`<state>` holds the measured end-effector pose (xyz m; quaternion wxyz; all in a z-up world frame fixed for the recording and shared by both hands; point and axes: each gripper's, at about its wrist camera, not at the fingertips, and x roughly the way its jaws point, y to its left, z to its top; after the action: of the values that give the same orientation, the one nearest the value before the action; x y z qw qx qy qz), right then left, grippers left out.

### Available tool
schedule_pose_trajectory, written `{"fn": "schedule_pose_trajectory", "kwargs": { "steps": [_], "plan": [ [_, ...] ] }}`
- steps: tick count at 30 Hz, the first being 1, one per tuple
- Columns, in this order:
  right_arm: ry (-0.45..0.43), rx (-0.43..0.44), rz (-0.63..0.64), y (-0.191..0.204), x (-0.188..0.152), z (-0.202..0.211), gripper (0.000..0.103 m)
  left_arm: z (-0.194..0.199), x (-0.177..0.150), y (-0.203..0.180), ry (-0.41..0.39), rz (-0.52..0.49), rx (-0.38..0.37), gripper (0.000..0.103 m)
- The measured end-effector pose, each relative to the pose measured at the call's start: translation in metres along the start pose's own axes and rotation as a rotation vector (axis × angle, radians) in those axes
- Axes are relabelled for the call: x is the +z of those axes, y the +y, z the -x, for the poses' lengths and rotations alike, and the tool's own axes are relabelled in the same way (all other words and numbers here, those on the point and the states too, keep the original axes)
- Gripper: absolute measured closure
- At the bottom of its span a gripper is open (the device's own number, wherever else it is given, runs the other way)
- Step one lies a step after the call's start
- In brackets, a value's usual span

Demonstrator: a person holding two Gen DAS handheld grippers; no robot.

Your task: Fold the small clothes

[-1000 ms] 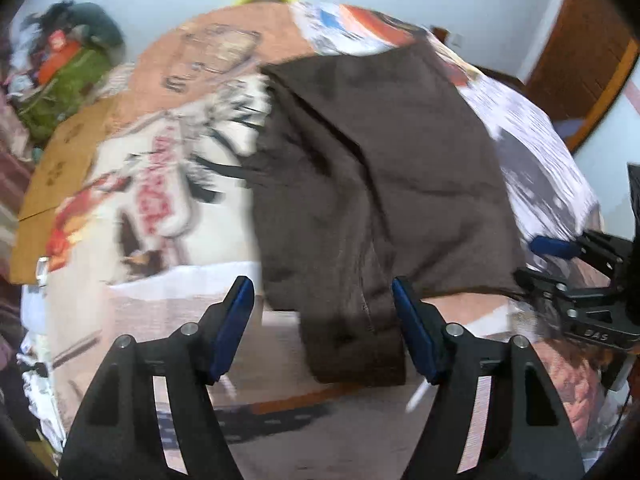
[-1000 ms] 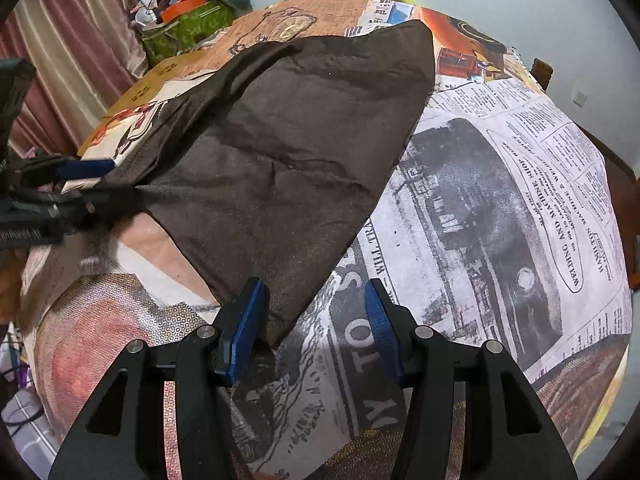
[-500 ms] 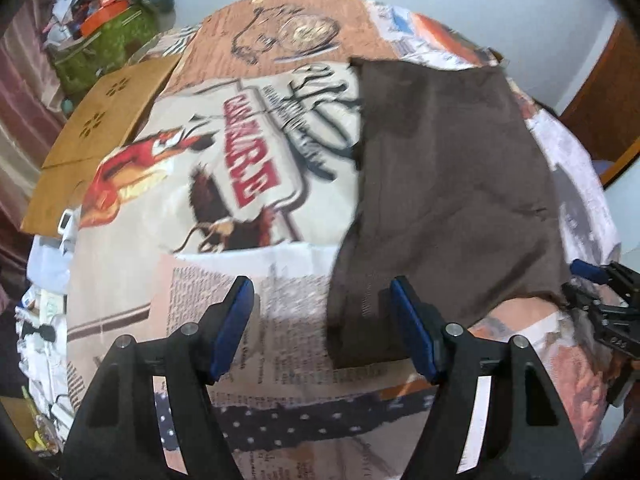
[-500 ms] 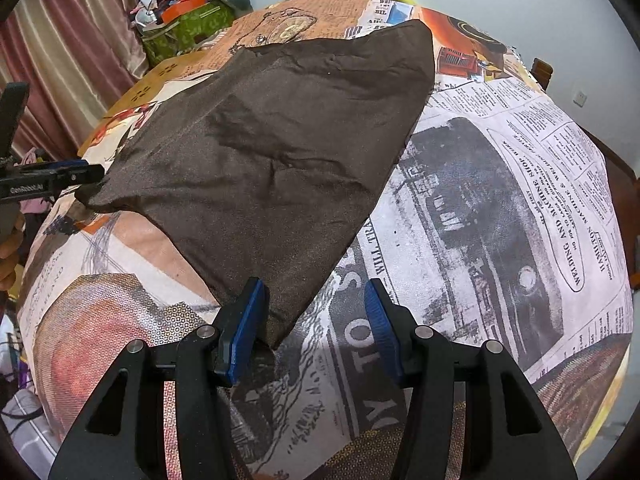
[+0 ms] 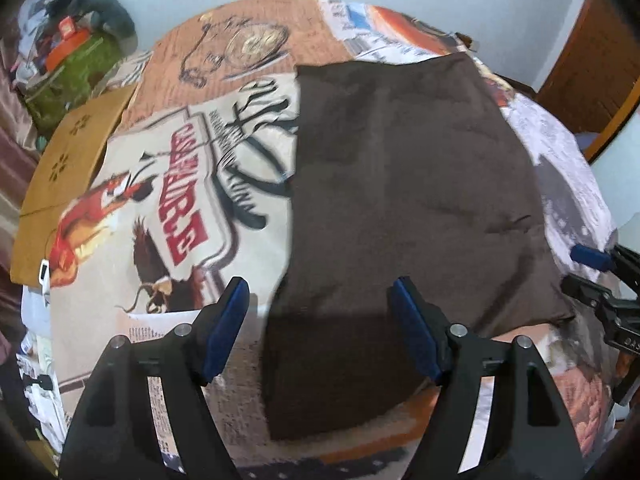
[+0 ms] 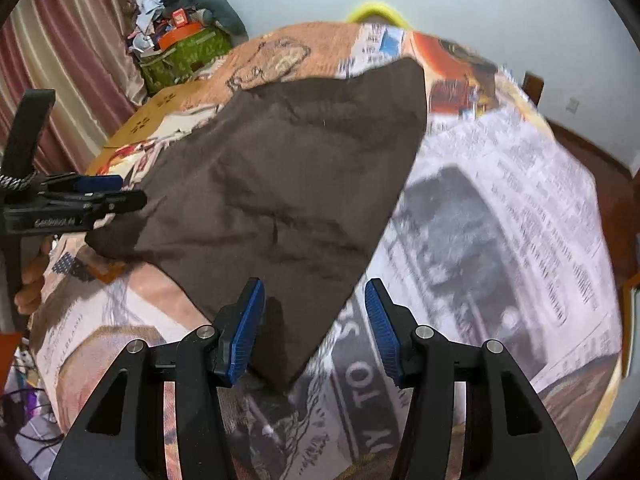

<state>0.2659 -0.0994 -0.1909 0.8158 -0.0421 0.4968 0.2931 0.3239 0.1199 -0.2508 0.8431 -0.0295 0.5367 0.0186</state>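
Note:
A dark brown cloth (image 5: 400, 184) lies spread flat on the printed cover (image 5: 168, 208). My left gripper (image 5: 320, 292) hovers over its near left corner, jaws opening, pads clear of the fabric. In the right wrist view the same cloth (image 6: 300, 184) tapers to a near corner that lies between the fingers of my right gripper (image 6: 314, 292), which is open and does not press on it. The left gripper (image 6: 120, 196) shows at that view's left edge, over the cloth's left corner. The right gripper (image 5: 592, 272) shows at the left view's right edge.
The printed cover (image 6: 500, 220) drapes the whole surface. A cardboard box (image 5: 68, 152) and a green bag (image 5: 72, 76) of clutter sit at the far left, by a striped curtain (image 6: 72, 52). A wooden door (image 5: 592, 60) stands at right. A person's hand (image 6: 28, 288) holds the left tool.
The bunched cloth, its left corner at the left gripper a second ago, now lies flat and free. The left gripper has shifted over the cloth's near left corner. The right gripper has stayed put.

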Motion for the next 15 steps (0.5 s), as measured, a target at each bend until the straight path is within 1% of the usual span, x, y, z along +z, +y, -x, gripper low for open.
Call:
{"fn": "schedule_pose_trajectory", "kwargs": {
  "steps": [3,6,8,10,15],
  "plan": [
    [0.037,0.020,-0.040,-0.007,-0.007,-0.006,0.054,-0.009,-0.005,0.019,0.034,0.048,-0.025,0.029],
    [0.054,0.062,-0.104,-0.018,-0.012,-0.009,0.054,-0.013,-0.010,0.032,0.041,0.079,-0.062,0.029],
    [0.051,0.089,-0.137,-0.024,-0.011,-0.010,0.054,-0.016,-0.011,0.033,0.047,0.076,-0.070,0.029],
    [0.051,0.094,-0.147,-0.025,-0.010,-0.009,0.054,-0.016,-0.010,0.030,0.042,0.064,-0.074,0.029],
    [0.058,0.099,-0.118,-0.016,-0.007,-0.011,0.053,-0.019,-0.002,0.017,0.038,0.026,-0.119,0.029]
  ]
}}
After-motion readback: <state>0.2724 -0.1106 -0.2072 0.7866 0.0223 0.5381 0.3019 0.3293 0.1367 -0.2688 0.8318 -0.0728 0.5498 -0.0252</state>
